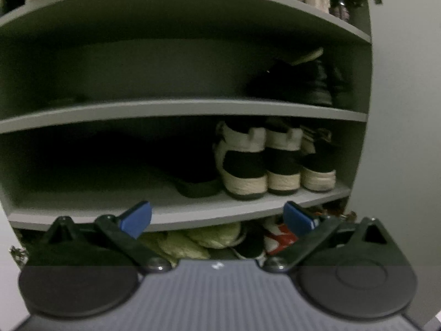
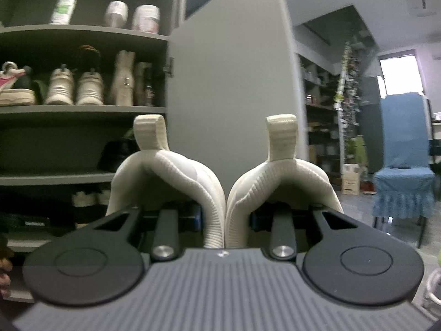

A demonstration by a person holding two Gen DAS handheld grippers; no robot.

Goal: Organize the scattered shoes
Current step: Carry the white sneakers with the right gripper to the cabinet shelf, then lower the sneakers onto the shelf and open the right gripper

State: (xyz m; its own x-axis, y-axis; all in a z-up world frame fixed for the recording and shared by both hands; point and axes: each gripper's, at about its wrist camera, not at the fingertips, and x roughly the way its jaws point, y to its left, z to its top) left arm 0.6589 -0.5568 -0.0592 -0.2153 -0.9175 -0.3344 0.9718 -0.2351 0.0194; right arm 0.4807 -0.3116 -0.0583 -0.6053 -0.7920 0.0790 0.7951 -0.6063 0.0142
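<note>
Carrying cream sneakers (image 2: 223, 193) toward shoe cabinet (image 1: 193, 110): right tool (image 2: 224, 218) is clamping both inner collars; left tool (image 1: 217, 218) is hanging spread before its bare middle shelf. Next: seating the pair there.

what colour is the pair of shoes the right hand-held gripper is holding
Cream white ribbed knit, both shoes pinched together by the right hand-held gripper; best seen in the right wrist view.
</note>
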